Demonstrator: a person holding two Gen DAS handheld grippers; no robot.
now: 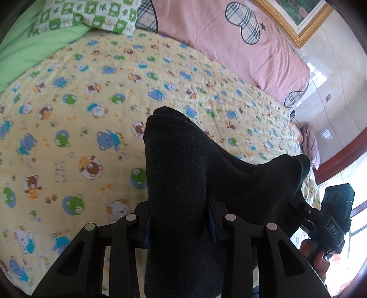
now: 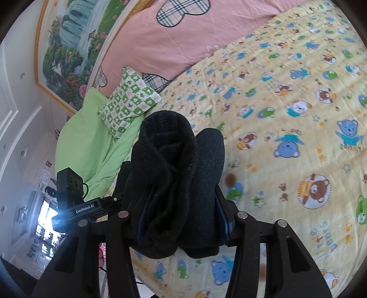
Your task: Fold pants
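- The left claw (image 1: 181,220) is clamped on a thick bunch of the dark pants (image 1: 183,178), the cloth filling the gap between its fingers.
- From there the pants stretch toward 3 o'clock, sagging, to the right claw (image 1: 298,201), held by a hand (image 1: 314,254).
- In the right wrist view, the right claw (image 2: 181,220) grips a rolled, doubled wad of the pants (image 2: 174,174); the left claw's body (image 2: 75,201) sits at 9 o'clock.
- The pants hang lifted above the bed sheet (image 1: 91,103), yellow with cartoon bears.
- Toward 12 o'clock lie a pink quilt (image 1: 218,39), a green checked pillow (image 1: 96,13) and a green blanket (image 1: 29,48).
- A framed painting (image 2: 71,50) hangs on the wall.
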